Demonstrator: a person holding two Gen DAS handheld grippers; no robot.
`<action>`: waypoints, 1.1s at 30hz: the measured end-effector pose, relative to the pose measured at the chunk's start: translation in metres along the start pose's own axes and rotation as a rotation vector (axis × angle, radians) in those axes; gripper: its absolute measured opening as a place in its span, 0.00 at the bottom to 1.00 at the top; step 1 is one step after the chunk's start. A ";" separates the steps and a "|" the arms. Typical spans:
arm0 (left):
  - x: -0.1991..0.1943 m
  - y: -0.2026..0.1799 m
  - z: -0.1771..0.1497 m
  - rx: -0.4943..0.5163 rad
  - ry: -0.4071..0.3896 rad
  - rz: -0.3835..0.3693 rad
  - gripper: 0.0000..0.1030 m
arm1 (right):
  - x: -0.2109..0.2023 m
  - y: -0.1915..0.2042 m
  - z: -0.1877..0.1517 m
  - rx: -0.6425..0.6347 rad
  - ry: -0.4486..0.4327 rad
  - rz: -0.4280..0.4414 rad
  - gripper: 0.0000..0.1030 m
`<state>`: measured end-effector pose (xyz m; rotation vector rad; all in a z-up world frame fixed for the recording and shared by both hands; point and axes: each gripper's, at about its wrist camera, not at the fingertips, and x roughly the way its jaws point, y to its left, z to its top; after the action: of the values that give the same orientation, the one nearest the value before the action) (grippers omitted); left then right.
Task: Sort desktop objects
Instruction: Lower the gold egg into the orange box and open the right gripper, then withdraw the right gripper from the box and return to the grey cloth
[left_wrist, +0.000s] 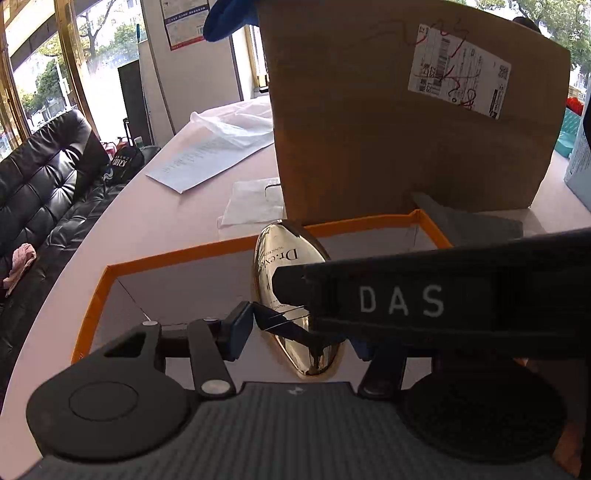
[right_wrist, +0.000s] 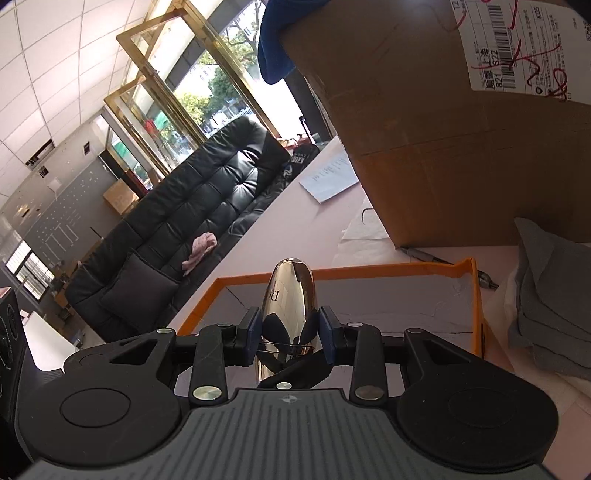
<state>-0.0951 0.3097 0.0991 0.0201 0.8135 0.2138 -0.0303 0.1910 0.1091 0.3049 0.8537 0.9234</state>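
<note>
The gold bottle (right_wrist: 290, 317) is a smooth, mirror-bright tapered shape with dark lettering on its side. In the right wrist view it stands at frame centre, clamped between the 2 blue pads (right_wrist: 253, 330) of the right gripper (right_wrist: 290, 332); its lower end is hidden behind the gripper body.

In the left wrist view the same gold bottle (left_wrist: 284, 280) sits in the lower middle, between the fingers of the left gripper (left_wrist: 295, 325). Only 1 blue pad (left_wrist: 240, 325) shows clearly, just beside the bottle's left flank; the other side is covered by a dark bar printed "DAS" (left_wrist: 443, 299) that crosses from the right edge. Whether this gripper presses on the bottle cannot be told.

Beneath the bottle lies a shallow tray (right_wrist: 369, 272) with a grey floor and a thin orange rim, on a pale pink table (left_wrist: 155, 221). A large matte cardboard box (left_wrist: 406, 129) with a white shipping label marked in red pen fills the upper right, its top cut off. Folded grey cloth (right_wrist: 554, 295) lies at the right edge, and a tufted black leather sofa (right_wrist: 192, 221) stretches across the left.
</note>
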 end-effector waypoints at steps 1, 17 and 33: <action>0.008 0.002 0.000 -0.005 0.027 -0.006 0.49 | 0.007 0.000 -0.001 0.003 0.020 -0.012 0.30; 0.071 0.006 0.000 0.007 0.417 -0.094 0.47 | 0.059 -0.013 -0.009 0.069 0.343 -0.151 0.30; 0.044 0.018 -0.002 -0.106 0.382 -0.023 0.83 | 0.069 -0.021 0.002 0.100 0.323 -0.133 0.87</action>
<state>-0.0709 0.3355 0.0679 -0.1336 1.1809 0.2428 0.0055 0.2337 0.0631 0.1841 1.2054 0.8186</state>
